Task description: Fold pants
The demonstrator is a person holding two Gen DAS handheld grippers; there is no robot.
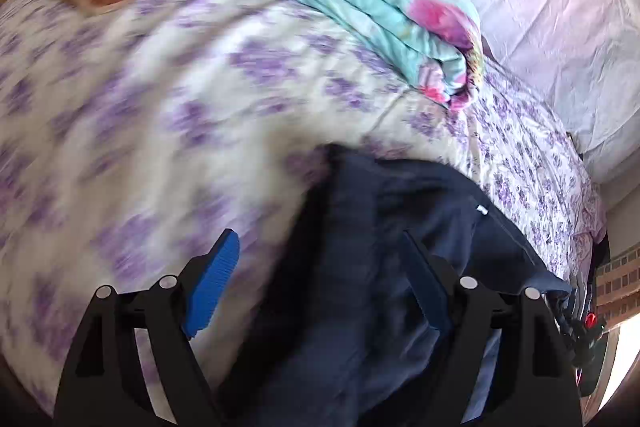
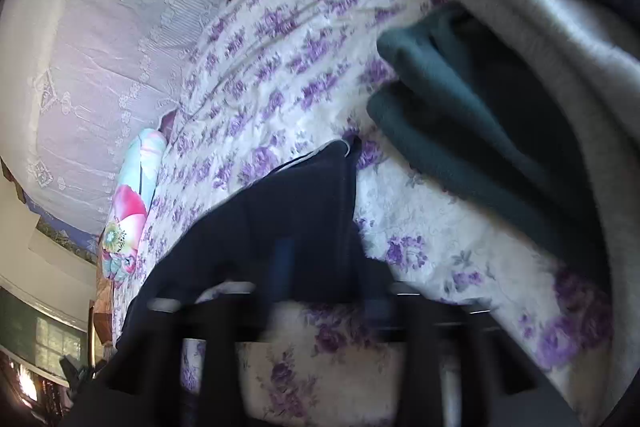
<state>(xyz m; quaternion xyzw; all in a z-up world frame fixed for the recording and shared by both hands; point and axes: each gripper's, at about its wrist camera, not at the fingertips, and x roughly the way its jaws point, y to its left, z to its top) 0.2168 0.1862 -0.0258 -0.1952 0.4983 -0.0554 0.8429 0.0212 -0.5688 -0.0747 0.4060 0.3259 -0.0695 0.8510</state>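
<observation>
both hand-held grippers over pants (image 1: 400,227): left (image 1: 320,275) agape, empty; right (image 2: 320,267) clamped on fabric.

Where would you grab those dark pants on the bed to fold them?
By the far edge of the pants, near the small white tag, coming from above. The cloth lies in a flattish heap on the bedspread, so a loose edge probably pinches more easily than the bulky middle.

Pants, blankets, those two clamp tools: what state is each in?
Navy pants: crumpled on the bedspread, not folded flat.
Floral blanket: folded, lying on the bed.
Green garment: loosely heaped with grey fabric.
Left gripper: open over the pants.
Right gripper: blurred, shut.
</observation>
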